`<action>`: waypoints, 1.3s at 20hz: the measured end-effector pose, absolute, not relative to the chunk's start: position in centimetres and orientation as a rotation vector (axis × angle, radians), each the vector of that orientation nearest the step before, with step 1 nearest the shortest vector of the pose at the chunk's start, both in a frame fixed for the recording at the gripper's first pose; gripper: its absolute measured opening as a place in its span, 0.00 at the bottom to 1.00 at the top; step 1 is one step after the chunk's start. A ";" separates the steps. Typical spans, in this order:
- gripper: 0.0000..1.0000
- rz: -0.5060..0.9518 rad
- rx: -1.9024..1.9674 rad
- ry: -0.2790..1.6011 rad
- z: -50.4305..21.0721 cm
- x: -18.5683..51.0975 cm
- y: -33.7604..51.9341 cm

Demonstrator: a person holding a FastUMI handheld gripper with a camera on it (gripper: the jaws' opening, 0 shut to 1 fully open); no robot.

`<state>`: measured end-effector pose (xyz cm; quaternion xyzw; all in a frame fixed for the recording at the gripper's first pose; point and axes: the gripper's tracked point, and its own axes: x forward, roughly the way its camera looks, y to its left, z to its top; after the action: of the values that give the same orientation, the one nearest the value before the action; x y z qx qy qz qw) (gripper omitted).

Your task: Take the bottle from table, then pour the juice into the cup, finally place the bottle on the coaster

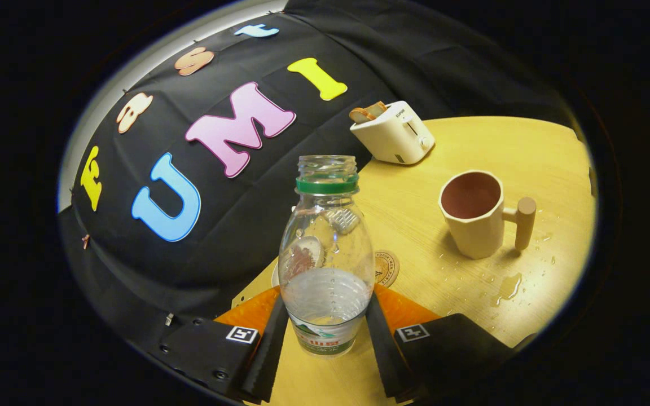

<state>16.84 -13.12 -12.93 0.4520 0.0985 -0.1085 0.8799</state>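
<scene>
A clear, uncapped bottle [326, 248] with a green neck ring stands between my fingers, its lower half holding clear liquid. My gripper [325, 332] is shut on the bottle's lower body, one black finger [271, 344] pressing each side. The view is tilted. A cream cup [474, 217] with a brown inside and a wooden handle stands on the table beyond the fingers, to the right. A round coaster [386, 268] lies on the table just behind the bottle, partly hidden by it.
A cream toaster [395, 134] with bread slices in it stands at the table's far edge by the black wall. Drops and a small puddle [508, 287] wet the wooden table [528, 152] near the cup.
</scene>
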 end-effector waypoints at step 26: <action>0.74 -0.286 1.694 0.308 -16.5 19.0 -18.4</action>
<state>18.97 -18.42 -16.50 0.7436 0.1354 -0.1254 0.6427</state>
